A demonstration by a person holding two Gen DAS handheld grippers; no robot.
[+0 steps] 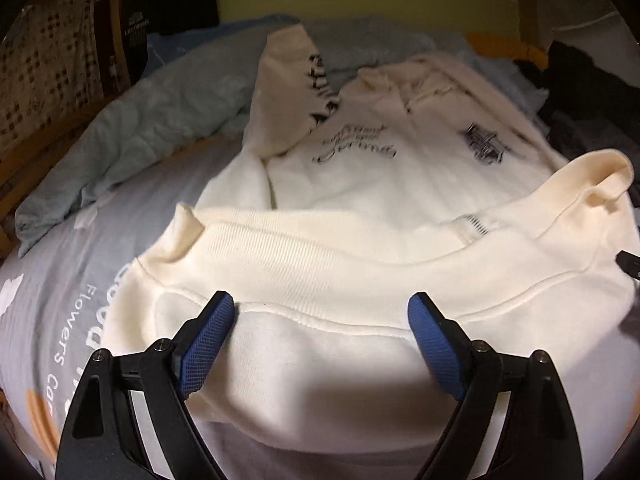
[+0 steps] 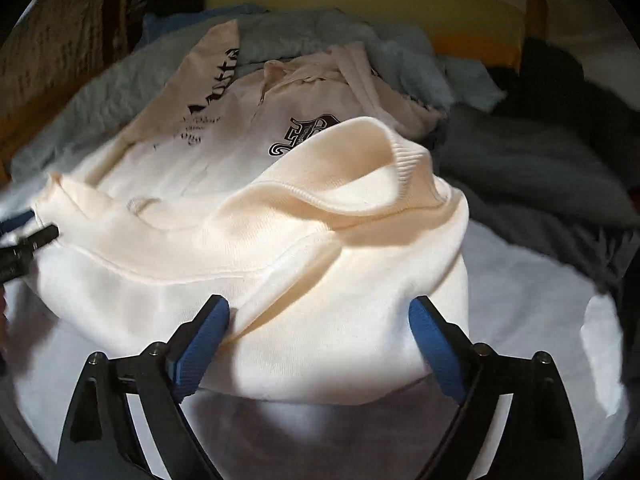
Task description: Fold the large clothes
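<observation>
Bed with grey cover (image 1: 52,320), white print on it partly readable: "Flowers" and cut-off letters beside. Cream sweatshirt (image 1: 360,208) lies on bed, ribbed hem folded up toward chest; black script and crest printed on chest, black lettering down sleeve, all too blurred to read. Light blue garment (image 1: 132,128) crumpled behind, dark clothes (image 2: 540,160) at right. Left gripper (image 1: 320,320): jaws wide open over hem seam, gripping nothing. Right gripper (image 2: 320,320): jaws wide open over sweatshirt's folded corner, nothing clamped
</observation>
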